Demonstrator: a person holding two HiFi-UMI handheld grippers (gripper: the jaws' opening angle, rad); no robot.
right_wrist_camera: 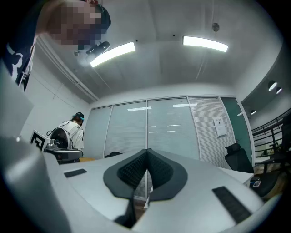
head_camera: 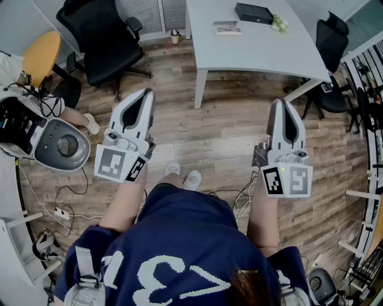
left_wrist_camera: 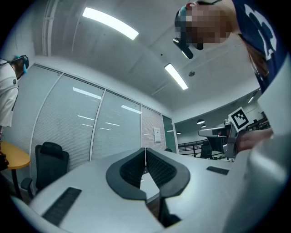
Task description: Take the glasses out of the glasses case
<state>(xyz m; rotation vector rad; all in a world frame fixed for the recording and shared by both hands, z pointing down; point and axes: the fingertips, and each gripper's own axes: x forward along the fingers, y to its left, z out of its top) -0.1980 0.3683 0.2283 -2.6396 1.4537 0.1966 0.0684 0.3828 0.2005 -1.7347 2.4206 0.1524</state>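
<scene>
Head view: we are holding the left tool [head_camera: 142, 98] and right tool [head_camera: 282, 107] tilted upward over the floor [head_camera: 221, 137], both closed and empty, probably because we are standing back from the white bench [head_camera: 257, 54], where the black glasses case [head_camera: 254, 12] is lying shut, well apart from both.

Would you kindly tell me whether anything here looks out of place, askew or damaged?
Nothing looks spilled or damaged. The one odd point: the left gripper and the right gripper are both shut on nothing, held above the wooden floor, well short of the white table where the black case lies.
</scene>
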